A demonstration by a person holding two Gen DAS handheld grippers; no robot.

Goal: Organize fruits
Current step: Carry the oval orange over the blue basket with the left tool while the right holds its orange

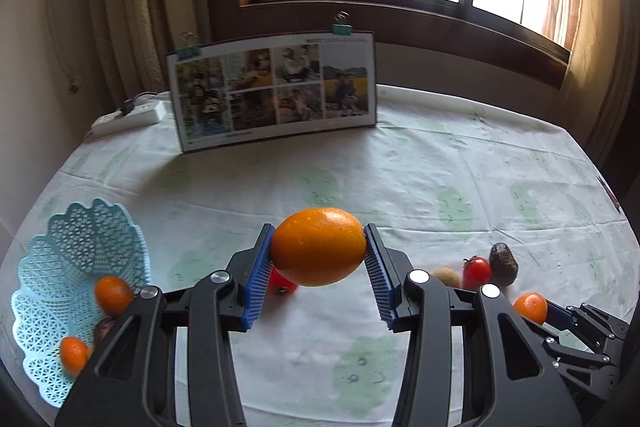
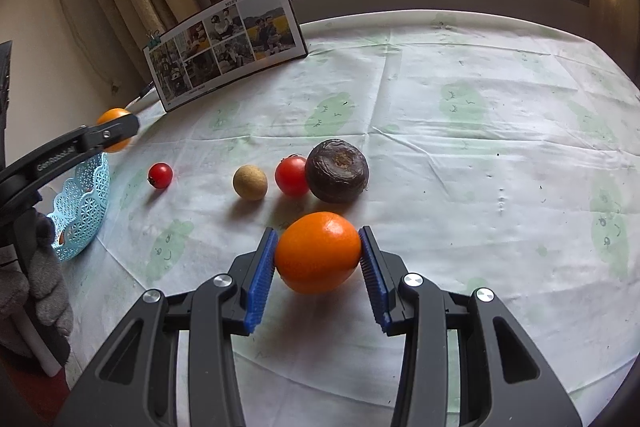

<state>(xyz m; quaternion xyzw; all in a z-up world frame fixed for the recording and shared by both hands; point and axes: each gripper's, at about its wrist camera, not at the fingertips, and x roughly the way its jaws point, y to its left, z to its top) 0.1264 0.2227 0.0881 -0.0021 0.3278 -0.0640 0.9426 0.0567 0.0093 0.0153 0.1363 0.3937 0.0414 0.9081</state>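
Note:
My left gripper [image 1: 319, 231] is shut on a large orange [image 1: 319, 247], held above the cloth to the right of a light blue lattice basket [image 1: 80, 259]. In the basket lie two small oranges [image 1: 113, 295] and something dark, partly hidden. My right gripper [image 2: 318, 231] is shut on another orange [image 2: 318, 253], low over the table. Beyond it sit a dark wrinkled fruit [image 2: 337, 171], a red tomato [image 2: 292, 175], a tan round fruit [image 2: 250, 182] and a smaller tomato [image 2: 160, 175]. In the right wrist view the left gripper's orange [image 2: 113, 123] hangs over the basket's [image 2: 82, 211] far rim.
A photo board [image 1: 272, 91] held by binder clips stands at the back of the table, and a white power strip [image 1: 128, 117] lies to its left. Curtains and a window are behind it. A grey-gloved hand [image 2: 44, 267] shows at the left edge.

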